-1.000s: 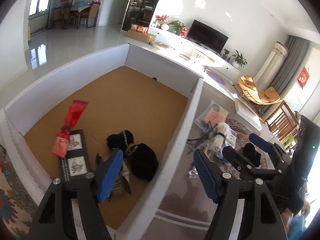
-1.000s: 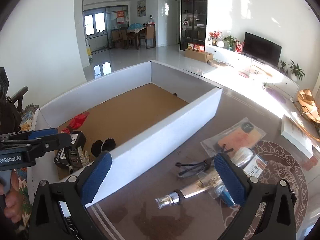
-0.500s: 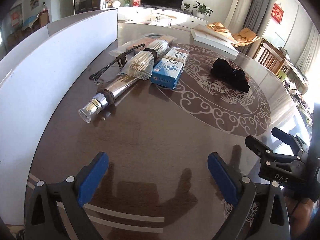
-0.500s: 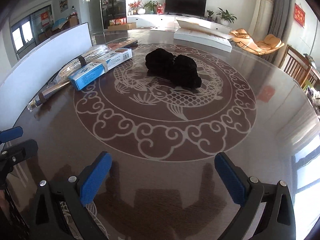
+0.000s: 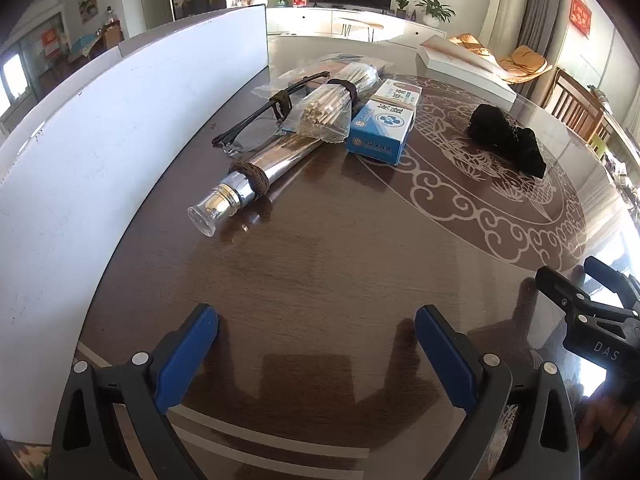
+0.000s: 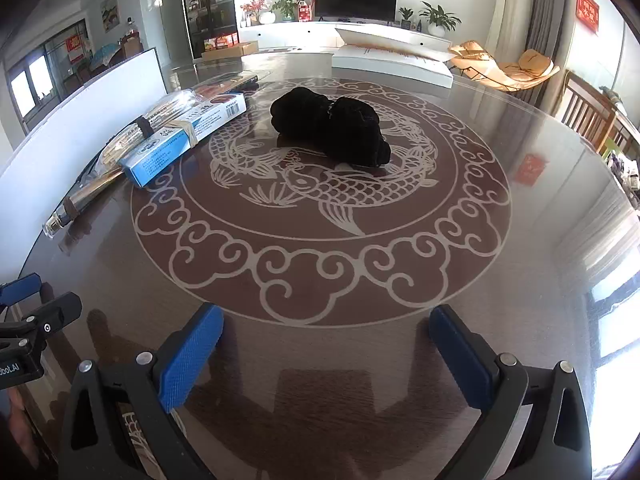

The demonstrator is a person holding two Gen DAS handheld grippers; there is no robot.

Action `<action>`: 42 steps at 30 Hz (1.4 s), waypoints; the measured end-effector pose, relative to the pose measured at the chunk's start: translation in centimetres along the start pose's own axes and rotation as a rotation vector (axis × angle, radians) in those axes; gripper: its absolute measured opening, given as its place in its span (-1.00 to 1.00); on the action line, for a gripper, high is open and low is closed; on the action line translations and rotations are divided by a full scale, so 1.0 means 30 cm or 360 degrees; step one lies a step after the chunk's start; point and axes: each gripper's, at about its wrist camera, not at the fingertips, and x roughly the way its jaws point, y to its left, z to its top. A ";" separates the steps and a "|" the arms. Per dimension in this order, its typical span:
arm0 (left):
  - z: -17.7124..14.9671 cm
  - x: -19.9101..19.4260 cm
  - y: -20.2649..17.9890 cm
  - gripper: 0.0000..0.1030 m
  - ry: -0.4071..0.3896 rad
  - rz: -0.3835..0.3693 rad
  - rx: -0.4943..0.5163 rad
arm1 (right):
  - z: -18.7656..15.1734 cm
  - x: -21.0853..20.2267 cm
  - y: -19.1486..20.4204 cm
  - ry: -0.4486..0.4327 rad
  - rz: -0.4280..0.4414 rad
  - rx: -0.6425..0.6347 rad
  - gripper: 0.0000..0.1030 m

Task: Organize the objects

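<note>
White box wall [image 5: 120, 128] is seen along left side of left wrist frame, curving to upper centre; inside not visible from here, contents can't be told. In right wrist view same wall [image 6: 80, 120] runs along upper left.

Just right of wall, upper centre of left frame, a cluster is laid on round brown table [image 5: 340, 248]: silver tube w/ clear cap [image 5: 244, 188] pointing lower left, brown band round it; clear bag of sticks [image 5: 332, 108] lying over tube's far end; dark-framed glasses [image 5: 256, 124] beside wall; blue/white carton [image 5: 384, 120] touching bag on right. Flat clear packet [image 5: 316, 74] seen behind them.

Black cloth bundle [image 6: 332, 128] is placed on fish pattern, upper centre of right frame, well apart from carton [image 6: 180, 140]; also at upper right of left frame [image 5: 504, 140].

Left gripper [image 5: 316, 344] at bottom of left frame is held wide, nothing betw. pads. Right gripper [image 6: 324, 344] at bottom of right frame likewise spread wide, nothing held. Bare tabletop lies betw. both grippers and items. White flat box [image 6: 392, 62] sits at table's far edge.
</note>
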 end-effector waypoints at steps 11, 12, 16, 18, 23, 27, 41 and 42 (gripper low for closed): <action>-0.002 0.004 -0.006 1.00 0.0020 0.0020 0.0028 | 0.001 0.000 0.000 0.0000 0.0000 0.0000 1.00; -0.002 0.004 -0.006 1.00 0.0020 0.0020 0.0028 | 0.001 0.000 0.001 0.0000 0.0000 0.0000 1.00; -0.001 0.005 -0.006 1.00 0.0024 0.0022 0.0027 | 0.002 0.000 0.000 0.0000 0.0000 0.0000 1.00; -0.002 0.006 -0.006 1.00 0.0026 0.0022 0.0024 | 0.002 0.000 0.001 0.0000 0.0001 0.0001 1.00; -0.003 0.004 -0.006 1.00 0.0031 0.0028 0.0018 | 0.002 0.000 0.001 0.0000 0.0001 0.0001 1.00; -0.006 0.003 -0.007 1.00 0.0024 0.0028 0.0022 | 0.003 0.000 0.001 0.0001 0.0001 0.0001 1.00; -0.009 0.000 -0.009 1.00 -0.0001 0.0030 0.0020 | 0.003 0.000 0.001 0.0001 0.0001 0.0001 1.00; -0.009 0.000 -0.009 1.00 -0.0001 0.0030 0.0020 | 0.003 0.000 0.001 0.0001 0.0001 0.0001 1.00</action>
